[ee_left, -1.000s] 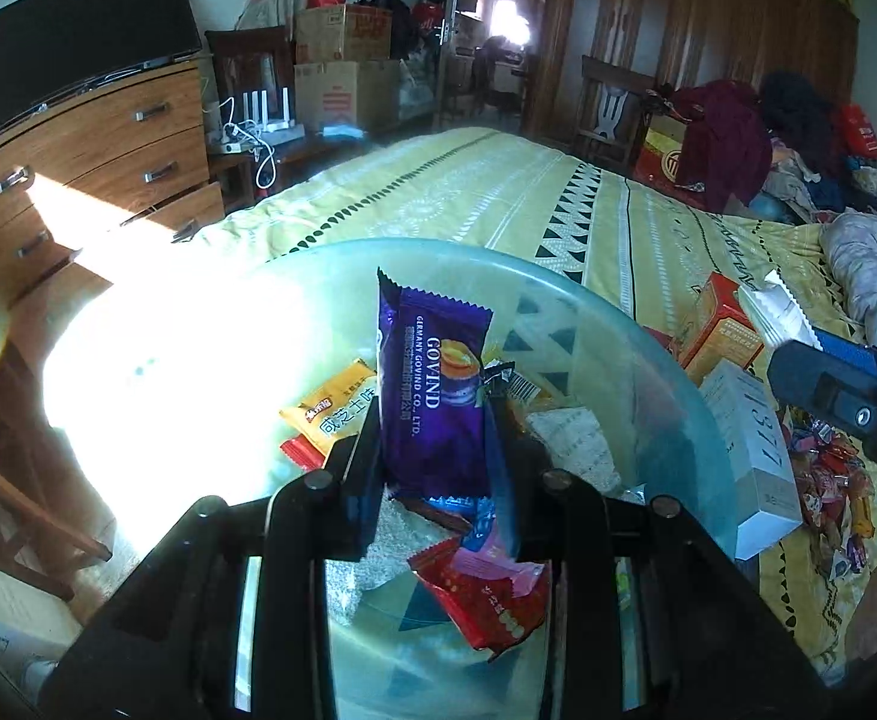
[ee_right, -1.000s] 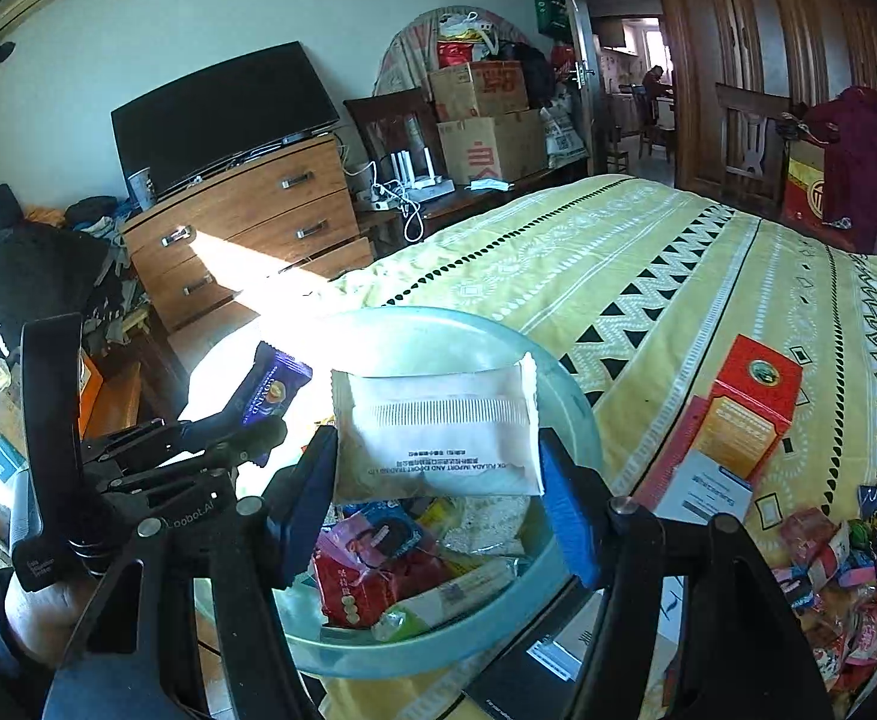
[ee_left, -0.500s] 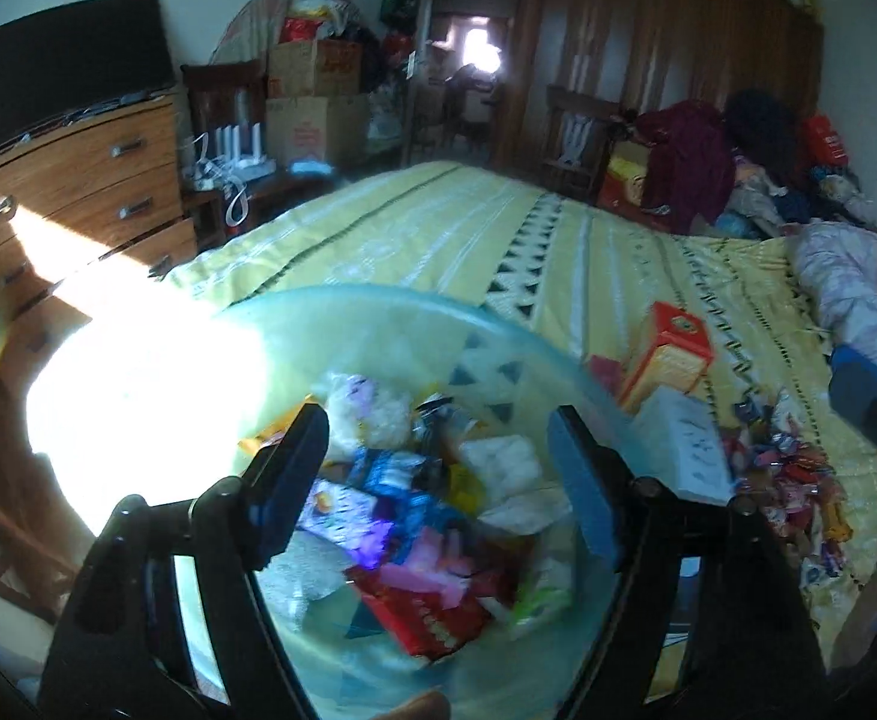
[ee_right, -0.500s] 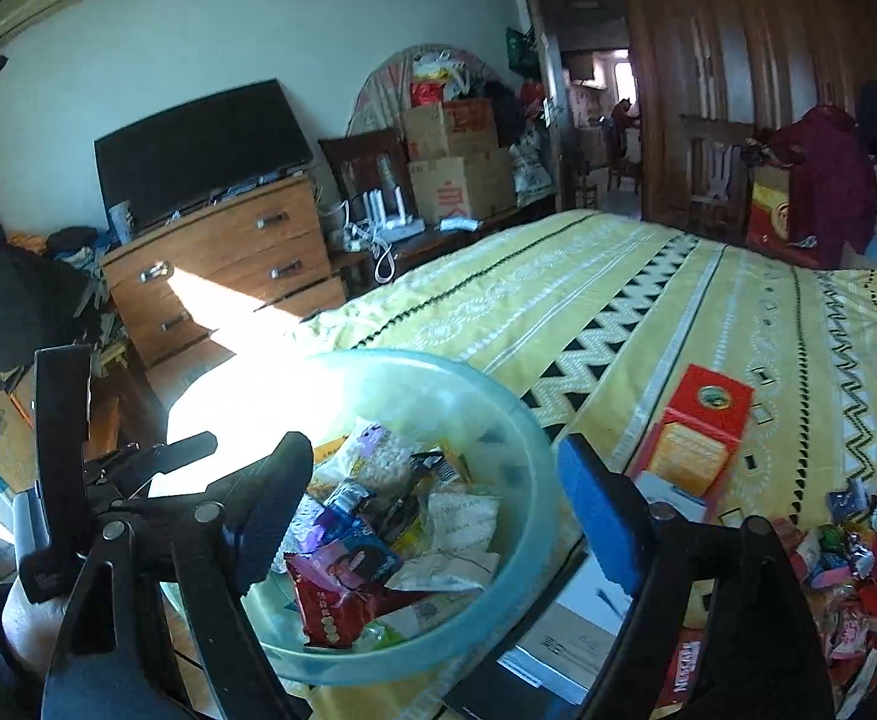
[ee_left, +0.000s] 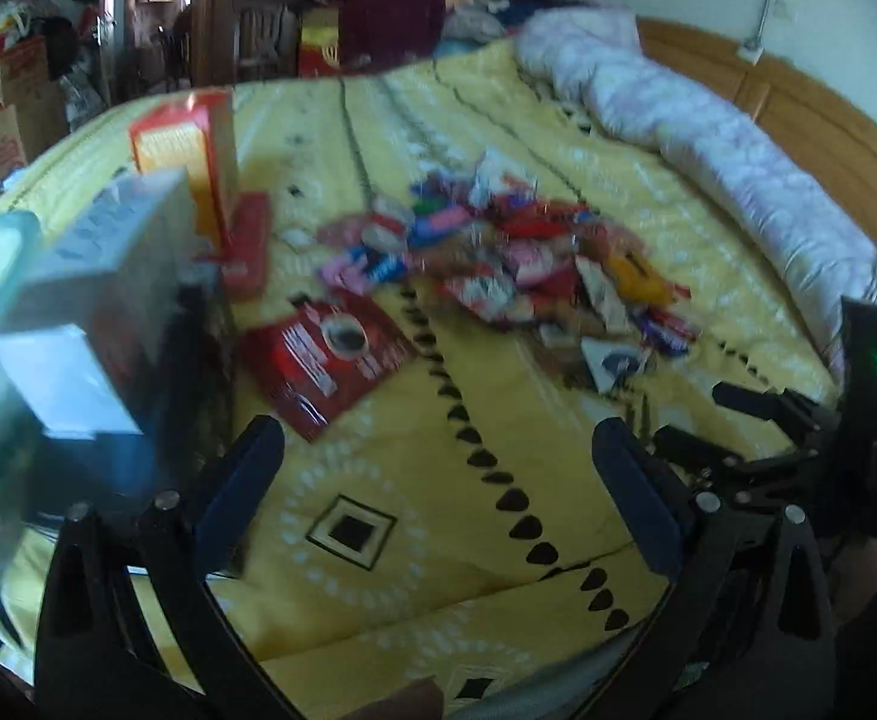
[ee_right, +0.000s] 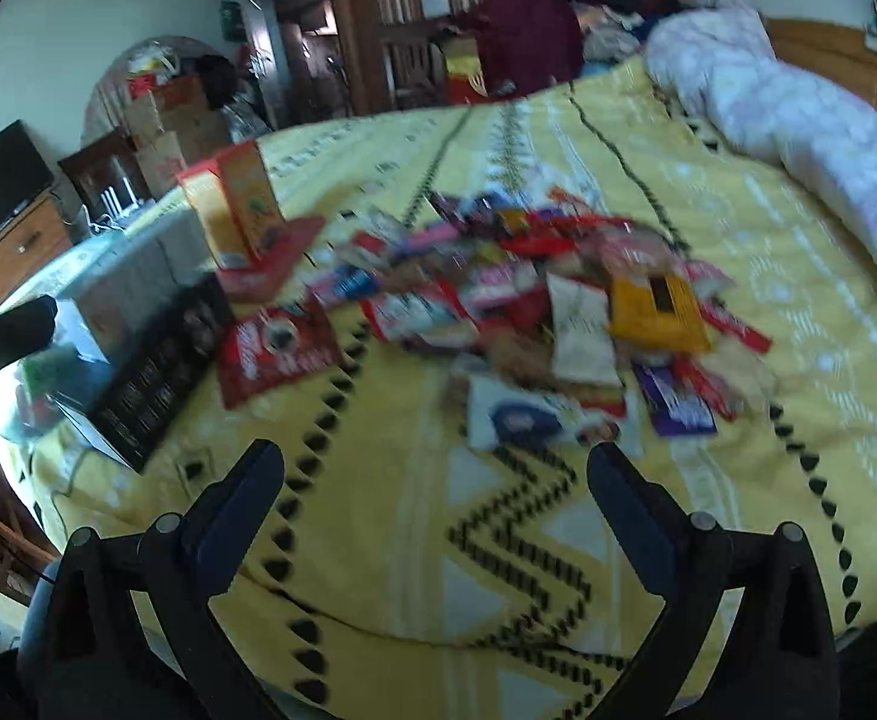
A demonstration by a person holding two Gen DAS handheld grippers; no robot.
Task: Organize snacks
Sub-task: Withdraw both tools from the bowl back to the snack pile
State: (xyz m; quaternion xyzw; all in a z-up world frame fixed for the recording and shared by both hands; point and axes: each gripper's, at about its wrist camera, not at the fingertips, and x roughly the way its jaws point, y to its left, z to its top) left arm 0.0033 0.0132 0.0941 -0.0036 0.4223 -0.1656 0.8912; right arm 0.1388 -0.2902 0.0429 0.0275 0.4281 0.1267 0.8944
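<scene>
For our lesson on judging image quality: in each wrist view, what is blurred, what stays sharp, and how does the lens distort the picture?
Left wrist view: snack pile and boxes smeared by motion blur; the gripper's fingers stay sharp; fisheye bends the headboard, corners black. Right wrist view: snack pile blurred, fingers crisp, the same curved fisheye edges.

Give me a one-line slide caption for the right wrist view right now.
Open, empty right gripper above the yellow patterned bedspread, facing a blurred heap of colourful wrapped snacks.
</scene>
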